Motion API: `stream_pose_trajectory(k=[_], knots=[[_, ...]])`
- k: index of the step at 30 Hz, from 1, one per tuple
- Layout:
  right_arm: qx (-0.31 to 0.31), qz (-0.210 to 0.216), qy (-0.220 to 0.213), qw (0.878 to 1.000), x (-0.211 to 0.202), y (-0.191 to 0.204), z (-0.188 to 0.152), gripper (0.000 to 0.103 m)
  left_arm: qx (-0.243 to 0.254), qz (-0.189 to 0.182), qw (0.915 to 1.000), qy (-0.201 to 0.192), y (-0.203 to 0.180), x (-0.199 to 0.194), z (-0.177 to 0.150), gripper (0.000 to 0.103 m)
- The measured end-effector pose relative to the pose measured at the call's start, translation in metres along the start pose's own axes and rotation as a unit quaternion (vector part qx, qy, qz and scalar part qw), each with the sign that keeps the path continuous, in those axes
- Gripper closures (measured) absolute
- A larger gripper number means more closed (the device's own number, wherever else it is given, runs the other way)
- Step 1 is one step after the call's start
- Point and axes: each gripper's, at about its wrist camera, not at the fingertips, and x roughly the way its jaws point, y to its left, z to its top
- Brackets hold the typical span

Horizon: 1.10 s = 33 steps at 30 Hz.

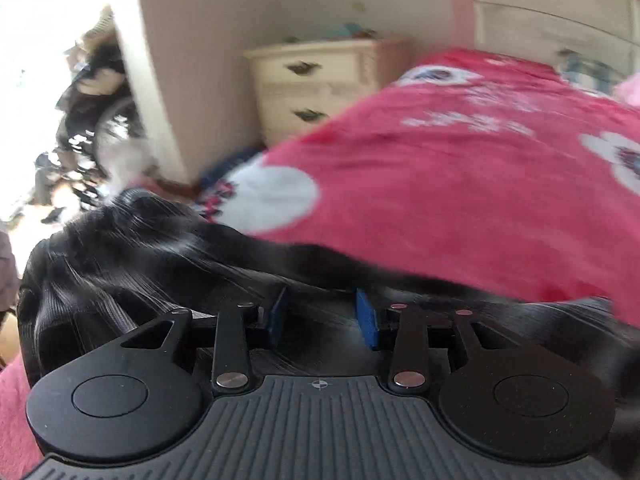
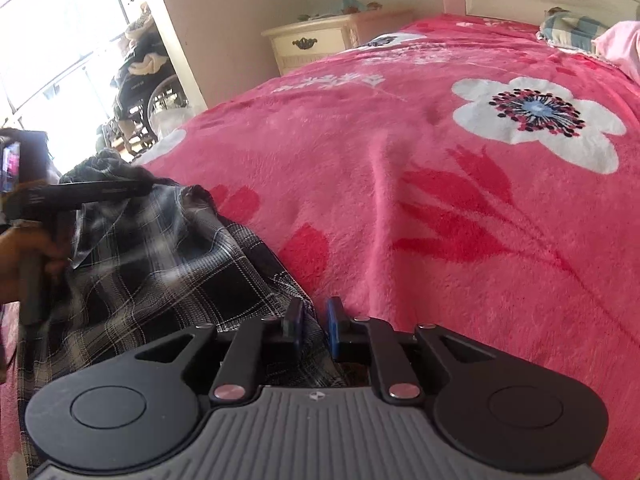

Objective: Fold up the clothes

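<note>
Nearest our right gripper (image 2: 315, 330), the blue pads (image 2: 333, 328) pinch the edge of the plaid garment (image 2: 160, 276) at the near edge of the bed's pink blanket (image 2: 440, 208). Our left gripper (image 1: 321, 316) stands with jaws apart around the lifted dark fabric; whether it grips, we cannot tell. A nightstand (image 2: 316, 42) stands beyond the bed's far left edge.

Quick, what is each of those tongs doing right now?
Left tongs: open, with dark cloth lying between the fingers.
Right tongs: nearly shut, pinching the plaid shirt.
</note>
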Motion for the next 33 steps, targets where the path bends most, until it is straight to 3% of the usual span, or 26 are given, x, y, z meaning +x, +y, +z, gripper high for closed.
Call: stream_pose_trajectory(k=[6,8,11,13,17,19,24,27,33], knots=[[0.005,0.007,-0.003,1.0,0.0,-0.002,-0.001,0.091,-0.026,-0.026,0.9993,0.009,0.02,-0.011,0.014,0.062],[0.006,0.01,-0.004,1.0,0.001,-0.003,-0.002,0.091,-0.052,-0.029,0.9982,-0.009,0.042,-0.02,0.025,0.062],[0.008,0.014,-0.005,1.0,0.002,-0.004,-0.003,0.091,-0.104,0.028,0.9941,-0.008,0.08,-0.001,0.036,0.061],[0.011,0.017,-0.007,1.0,0.002,-0.005,-0.004,0.091,-0.113,0.076,0.9902,0.032,0.098,0.035,0.035,0.062],[0.028,0.028,-0.012,0.999,0.0,-0.011,-0.003,0.09,-0.098,0.096,0.9902,0.026,0.093,0.049,0.037,0.06],[0.047,0.036,-0.022,0.998,-0.015,-0.018,0.002,0.084,-0.095,0.105,0.9894,0.03,0.089,0.045,0.039,0.06],[0.098,-0.005,-0.097,0.99,-0.122,-0.066,0.014,0.081,-0.133,0.107,0.985,0.021,0.1,0.014,0.054,0.057],[0.108,-0.064,-0.127,0.984,-0.212,-0.093,0.007,0.079,-0.154,0.104,0.9827,-0.002,0.107,-0.022,0.064,0.057],[0.079,-0.176,-0.155,0.969,-0.371,-0.094,-0.027,0.078,-0.179,0.011,0.9833,-0.033,0.086,-0.102,0.075,0.05]])
